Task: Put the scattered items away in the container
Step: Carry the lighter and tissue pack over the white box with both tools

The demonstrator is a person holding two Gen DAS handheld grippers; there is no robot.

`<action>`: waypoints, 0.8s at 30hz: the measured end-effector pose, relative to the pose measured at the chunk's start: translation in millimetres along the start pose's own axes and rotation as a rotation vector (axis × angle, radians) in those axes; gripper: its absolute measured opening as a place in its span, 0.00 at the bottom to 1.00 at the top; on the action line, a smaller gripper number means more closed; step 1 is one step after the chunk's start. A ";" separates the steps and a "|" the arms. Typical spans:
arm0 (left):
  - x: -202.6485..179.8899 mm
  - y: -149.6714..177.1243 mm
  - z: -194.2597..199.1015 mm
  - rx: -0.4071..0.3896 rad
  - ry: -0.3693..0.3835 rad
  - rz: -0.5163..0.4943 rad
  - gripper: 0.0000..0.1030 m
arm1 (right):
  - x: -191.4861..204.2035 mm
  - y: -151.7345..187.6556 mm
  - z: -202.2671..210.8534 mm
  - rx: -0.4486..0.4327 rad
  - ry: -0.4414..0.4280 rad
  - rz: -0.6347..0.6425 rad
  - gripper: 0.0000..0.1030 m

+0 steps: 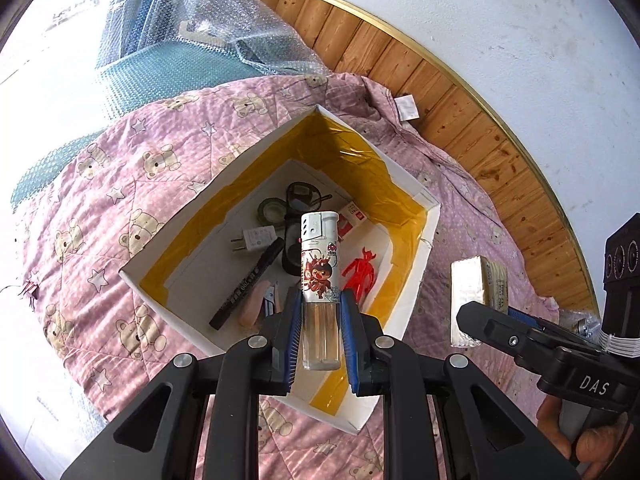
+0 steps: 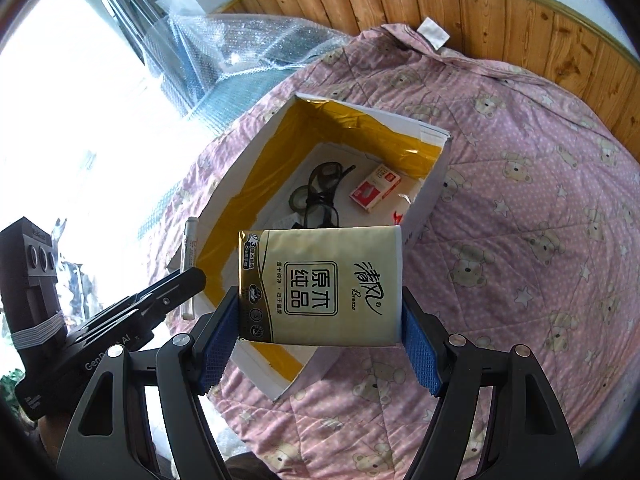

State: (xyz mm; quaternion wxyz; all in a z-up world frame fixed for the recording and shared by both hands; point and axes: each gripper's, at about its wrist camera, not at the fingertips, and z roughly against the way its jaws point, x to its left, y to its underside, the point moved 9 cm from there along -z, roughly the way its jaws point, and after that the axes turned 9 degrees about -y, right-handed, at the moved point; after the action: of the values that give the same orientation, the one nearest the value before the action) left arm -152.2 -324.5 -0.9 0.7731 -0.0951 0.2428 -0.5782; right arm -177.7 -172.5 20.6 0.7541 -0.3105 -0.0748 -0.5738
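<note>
My left gripper [image 1: 320,334] is shut on a white lighter [image 1: 320,264] with a cartoon print, held upright over the near edge of the white box [image 1: 256,168] lined with yellow tape. Inside the box lie a black marker [image 1: 248,284], a plug [image 1: 256,238], a tape roll [image 1: 272,210], glasses [image 1: 302,196], a red figure [image 1: 360,272] and a red-white carton [image 1: 354,218]. My right gripper [image 2: 320,328] is shut on a beige tissue pack [image 2: 320,288], held above the box [image 2: 434,184] at its near side. That pack [image 1: 478,300] shows right of the box in the left wrist view.
The box rests on a pink quilt [image 2: 520,220] with bears and stars. Bubble wrap [image 1: 224,32] is piled behind it, by a bright window. Wood panelling [image 2: 500,12] runs along the far side. A person's hand [image 1: 592,440] grips the right tool.
</note>
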 end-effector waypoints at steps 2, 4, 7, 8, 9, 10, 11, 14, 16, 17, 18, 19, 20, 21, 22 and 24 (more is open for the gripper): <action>2.9 -3.9 -2.4 -0.001 -0.004 0.004 0.19 | 3.3 -5.6 -3.2 0.001 -0.001 0.010 0.74; 5.3 -8.4 -4.8 -0.002 -0.007 0.009 0.19 | 6.1 -11.5 -6.8 0.003 -0.001 0.020 0.74; 8.2 -15.6 -8.9 0.001 -0.007 0.016 0.19 | 8.4 -19.7 -12.7 0.007 0.000 0.030 0.74; 8.3 -17.6 -10.5 0.005 -0.005 0.016 0.19 | 8.5 -22.5 -14.5 0.008 0.002 0.033 0.74; 7.6 -18.5 -12.4 0.010 -0.002 0.012 0.19 | 7.9 -25.3 -16.4 0.009 0.003 0.035 0.74; 6.0 -18.4 -14.5 0.018 0.001 0.005 0.19 | 7.2 -28.1 -18.3 0.011 0.004 0.036 0.74; 4.2 -17.8 -16.8 0.026 0.003 -0.001 0.19 | 6.2 -31.1 -19.9 0.011 0.006 0.037 0.74; -3.5 -9.7 -25.6 0.068 0.014 -0.016 0.19 | 2.4 -41.2 -24.4 0.011 0.007 0.034 0.74; -9.7 -1.7 -31.8 0.099 0.022 -0.024 0.19 | -0.3 -48.0 -27.1 0.008 0.005 0.024 0.74; -12.6 2.7 -35.1 0.116 0.029 -0.026 0.19 | -1.2 -50.9 -29.1 0.009 0.003 0.022 0.74; -15.2 6.8 -38.3 0.131 0.035 -0.029 0.19 | -2.0 -53.7 -31.1 0.010 0.001 0.019 0.74; -16.9 9.7 -40.8 0.140 0.036 -0.031 0.19 | -2.8 -56.5 -33.1 0.011 -0.001 0.017 0.74; -18.2 11.6 -42.8 0.147 0.037 -0.033 0.19 | -3.0 -58.4 -35.8 0.014 -0.004 0.016 0.74; -19.1 13.1 -44.7 0.153 0.039 -0.034 0.19 | -3.1 -60.1 -38.6 0.017 -0.007 0.015 0.74; -19.9 14.0 -46.4 0.158 0.039 -0.035 0.19 | -3.2 -61.6 -41.6 0.021 -0.009 0.013 0.74; -20.8 14.9 -48.9 0.164 0.037 -0.036 0.19 | -3.8 -63.4 -47.7 0.030 -0.014 0.011 0.74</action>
State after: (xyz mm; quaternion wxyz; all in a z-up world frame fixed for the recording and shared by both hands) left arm -167.8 -293.7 -44.1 0.7631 -0.0254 0.2070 -0.6117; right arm -248.4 -205.3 5.1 0.7613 -0.3036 -0.0871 -0.5662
